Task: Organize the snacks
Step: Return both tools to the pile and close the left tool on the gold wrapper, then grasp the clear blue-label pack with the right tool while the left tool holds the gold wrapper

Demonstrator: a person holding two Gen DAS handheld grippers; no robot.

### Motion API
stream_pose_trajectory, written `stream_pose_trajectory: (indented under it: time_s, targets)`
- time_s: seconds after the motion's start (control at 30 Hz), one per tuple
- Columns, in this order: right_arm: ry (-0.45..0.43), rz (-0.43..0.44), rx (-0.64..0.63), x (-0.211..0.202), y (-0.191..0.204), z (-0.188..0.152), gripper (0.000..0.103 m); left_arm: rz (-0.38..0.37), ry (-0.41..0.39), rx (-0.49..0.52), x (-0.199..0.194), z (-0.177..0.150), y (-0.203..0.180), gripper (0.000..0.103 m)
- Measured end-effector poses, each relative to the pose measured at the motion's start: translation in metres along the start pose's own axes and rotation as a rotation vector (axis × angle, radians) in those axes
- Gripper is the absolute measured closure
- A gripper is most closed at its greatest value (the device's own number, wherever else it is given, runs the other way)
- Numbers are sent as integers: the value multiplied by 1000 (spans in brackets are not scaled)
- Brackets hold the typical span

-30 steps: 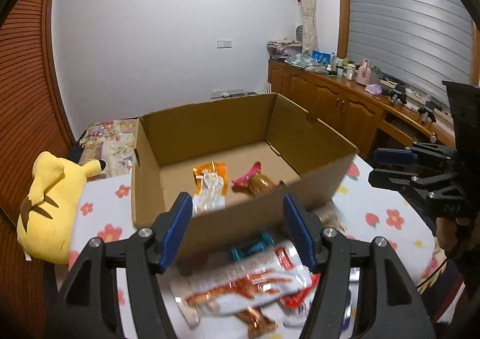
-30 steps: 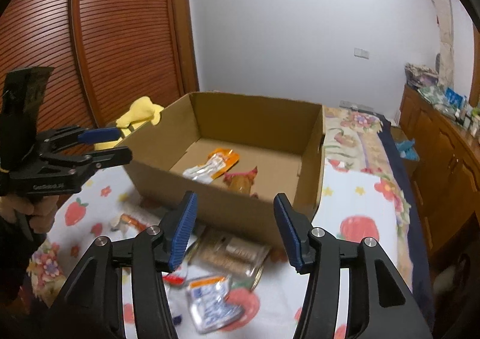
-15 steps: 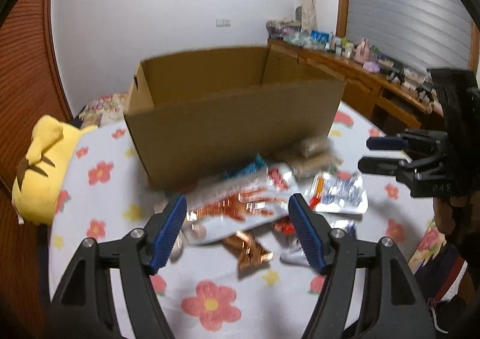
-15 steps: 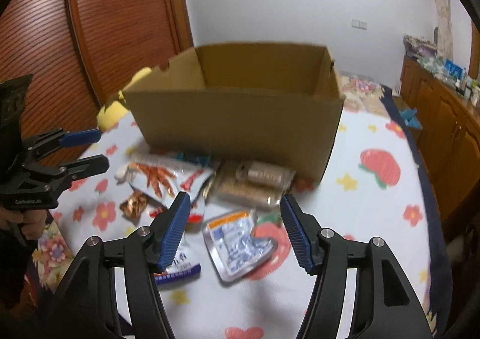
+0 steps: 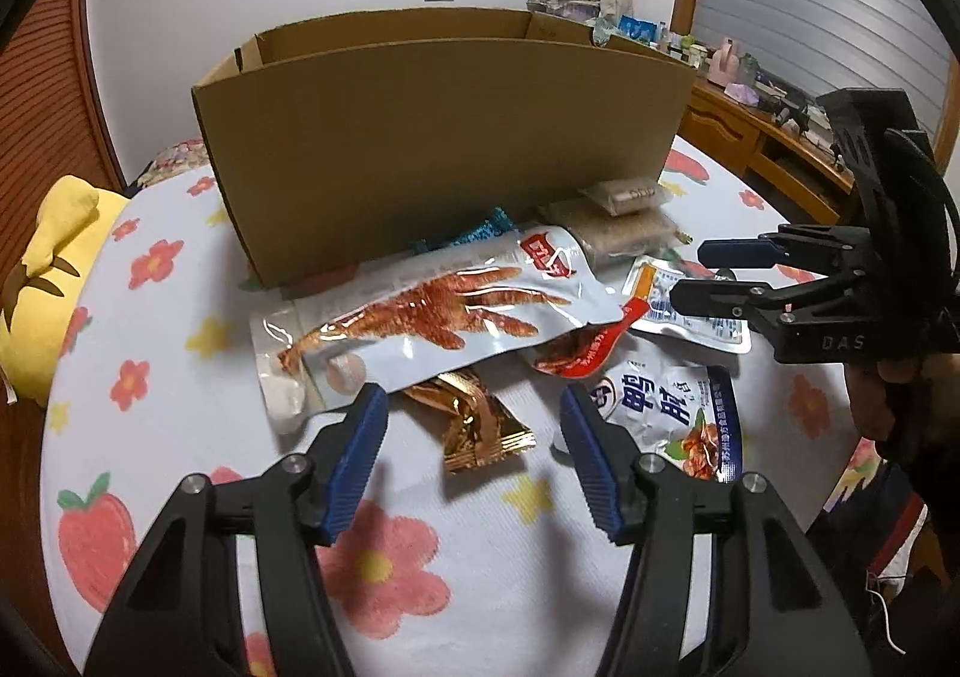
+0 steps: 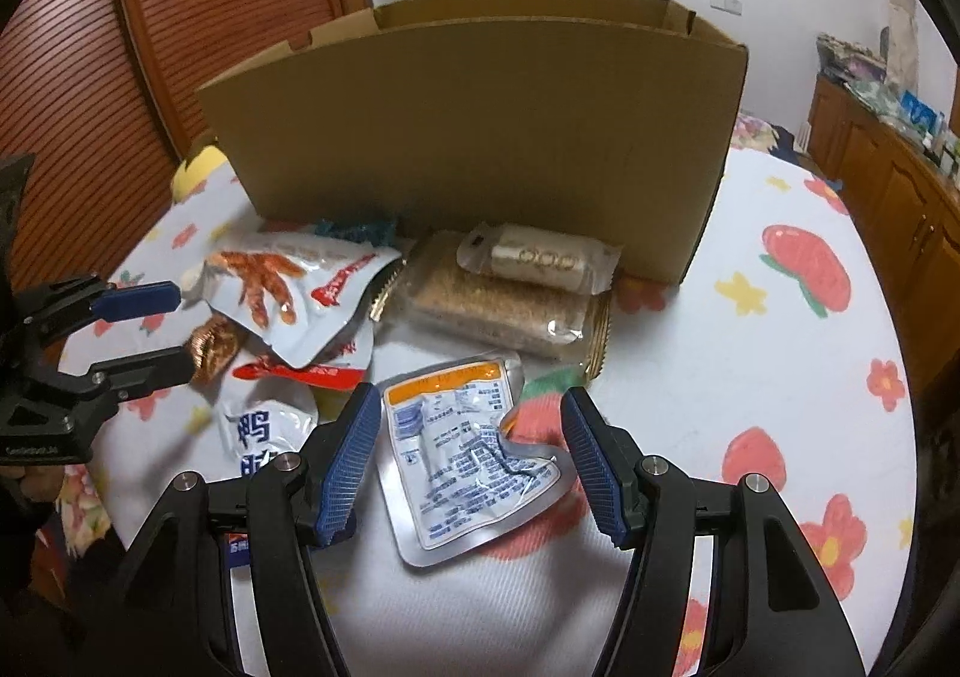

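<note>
1. Brown open-topped cardboard box (image 5: 444,149) stands on a white cloth printed with flowers and strawberries (image 5: 384,563); snack packs lie loose on the cloth just in front of its near wall
2. Left gripper (image 5: 473,410), black with blue finger pads, hangs over a crumpled gold foil wrapper (image 5: 474,425); jaws are closing, roughly half apart, pads not touching the wrapper between them
3. Large silver pouch with an orange chicken-foot picture (image 5: 432,317) lies just beyond, its near edge overlapping the foil wrapper
4. Right gripper (image 6: 473,407) straddles a flat silver pouch with an orange top band (image 6: 468,449); jaws about half apart, pads clear of it, nothing held
5. Clear pack of tan crackers (image 6: 498,305) rests against the box, a small white-wrapped cake (image 6: 534,257) on top
6. White and blue pouch with Chinese lettering (image 5: 672,413) lies beside the left gripper's right finger
7. Yellow plush toy (image 5: 42,281) sits at the cloth's left edge
</note>
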State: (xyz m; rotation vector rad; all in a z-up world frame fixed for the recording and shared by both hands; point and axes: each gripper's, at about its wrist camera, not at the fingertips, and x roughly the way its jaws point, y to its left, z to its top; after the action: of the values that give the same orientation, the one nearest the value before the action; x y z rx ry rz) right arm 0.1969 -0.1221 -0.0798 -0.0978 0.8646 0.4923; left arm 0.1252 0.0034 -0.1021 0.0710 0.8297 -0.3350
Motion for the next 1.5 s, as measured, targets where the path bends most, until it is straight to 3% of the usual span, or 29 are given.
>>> stream_pose_trajectory:
  time_s: [0.47,0.8,1.1,1.2,1.5]
  targets:
    - [39,-28,-64,8,6,-12,35,22,38,0,21,2,-1,41]
    - [15,-74,-117,9,16,-17,30,10,22,-2,21,1,-2,65]
    - [16,-71,-105,11,15,-17,28,21,46,-22,27,0,1,66]
    - [16,-72,-106,11,15,-17,28,36,41,-21,26,-2,3,78]
    - [16,-71,-106,11,14,-17,27,26,30,-50,7,-17,10,81]
